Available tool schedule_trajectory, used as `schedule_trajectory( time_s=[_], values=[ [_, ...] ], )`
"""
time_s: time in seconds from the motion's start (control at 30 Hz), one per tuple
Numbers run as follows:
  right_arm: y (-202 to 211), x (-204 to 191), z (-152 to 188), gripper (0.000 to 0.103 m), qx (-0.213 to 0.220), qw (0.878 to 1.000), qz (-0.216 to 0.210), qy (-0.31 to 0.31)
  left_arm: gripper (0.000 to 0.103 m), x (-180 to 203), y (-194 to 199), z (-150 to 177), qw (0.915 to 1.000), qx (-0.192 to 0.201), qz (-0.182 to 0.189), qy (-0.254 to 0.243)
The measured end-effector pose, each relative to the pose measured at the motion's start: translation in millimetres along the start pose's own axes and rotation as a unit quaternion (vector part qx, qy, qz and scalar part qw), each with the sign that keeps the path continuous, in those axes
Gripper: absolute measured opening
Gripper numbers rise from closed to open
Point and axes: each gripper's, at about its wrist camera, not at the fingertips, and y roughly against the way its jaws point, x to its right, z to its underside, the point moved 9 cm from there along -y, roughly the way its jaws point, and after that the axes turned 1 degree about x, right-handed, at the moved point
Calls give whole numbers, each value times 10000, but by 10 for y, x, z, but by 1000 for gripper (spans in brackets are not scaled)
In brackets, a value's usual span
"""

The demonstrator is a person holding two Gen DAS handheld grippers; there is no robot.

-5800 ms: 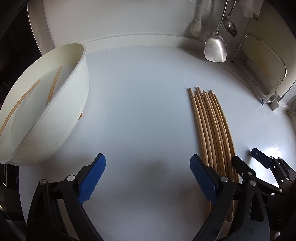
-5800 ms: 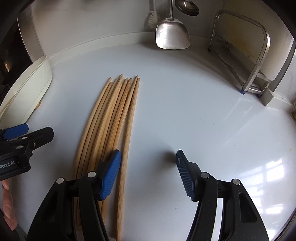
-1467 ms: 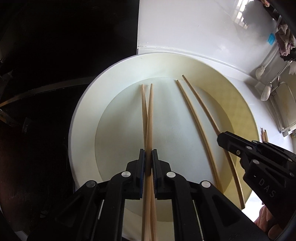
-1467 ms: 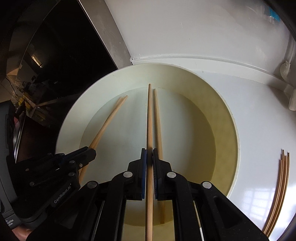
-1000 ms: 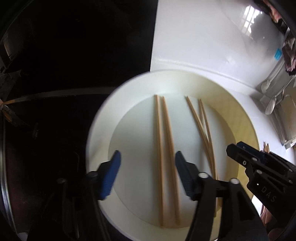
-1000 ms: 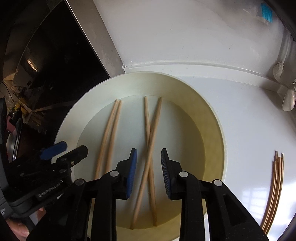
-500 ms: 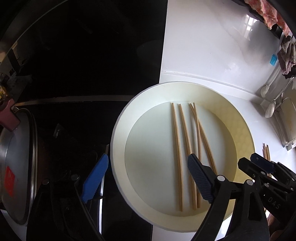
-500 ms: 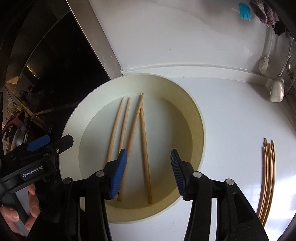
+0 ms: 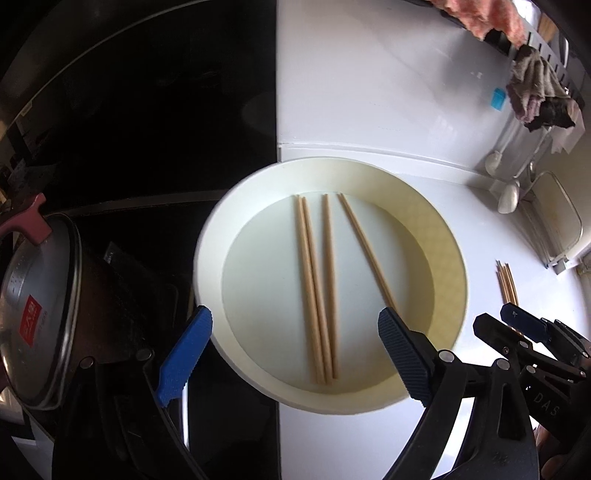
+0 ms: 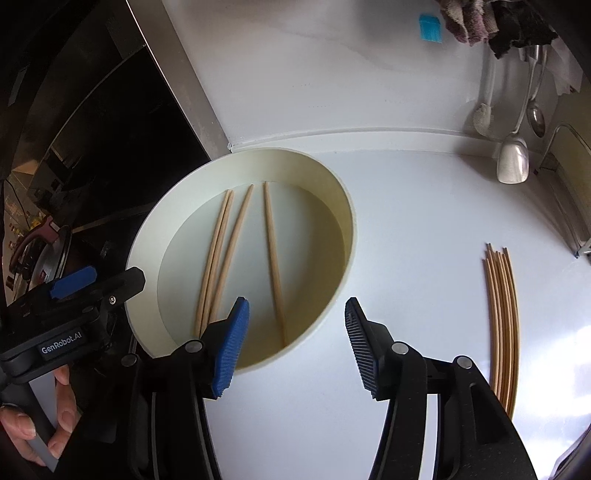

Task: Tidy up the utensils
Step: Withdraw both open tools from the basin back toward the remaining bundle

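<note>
Four chopsticks (image 9: 317, 284) lie loose in the cream basin (image 9: 448, 266); a bundle of chopsticks (image 10: 502, 325) waits on the white counter (image 10: 413, 236). Left gripper (image 9: 291, 354) and right gripper (image 10: 295, 343) hover spread wide, empty. Likely between loads: next, reach right to the bundle.

White countertop (image 10: 406, 229) across centre and right of both views, glossy, with bright window glare at lower right. White wall (image 10: 314, 66) above, small blue tag (image 10: 429, 28) at upper right. Dark cloths (image 9: 532, 96) draped at top right; ladle (image 10: 512, 158) and spoon (image 10: 536, 114) hanging below. Metal rack (image 9: 561, 229) at right edge. Black unlit area at left; steel pot lid (image 9: 33, 317) at lower left.
</note>
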Motion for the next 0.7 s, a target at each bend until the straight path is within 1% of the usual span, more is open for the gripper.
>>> schedule_trajectory(
  time_s=[0.17, 0.3, 0.43, 0.53, 0.57, 0.63, 0.7],
  values=[
    [229, 291, 179, 56, 65, 9998, 89, -175, 90, 388, 37, 125, 9997, -69, 155, -193],
    [371, 670, 348, 56, 50, 9992, 177, -343, 90, 754, 63, 215, 9990, -125, 295, -318],
    [553, 1208, 531, 56, 39, 9982, 296, -525, 91, 1181, 115, 293, 9988, -67, 375, -323],
    [695, 1658, 639, 56, 53, 9973, 398, -621, 93, 1493, 158, 374, 9990, -41, 374, -222],
    [745, 1809, 668, 58, 83, 9971, 405, -645, 94, 1590, 168, 405, 9990, -41, 396, -180],
    [823, 2099, 715, 60, 155, 9968, 450, -649, 94, 1792, 170, 471, 9993, -48, 357, -121],
    [850, 2341, 759, 60, 178, 9968, 515, -584, 94, 1963, 160, 546, 9994, -104, 311, -82]
  ],
)
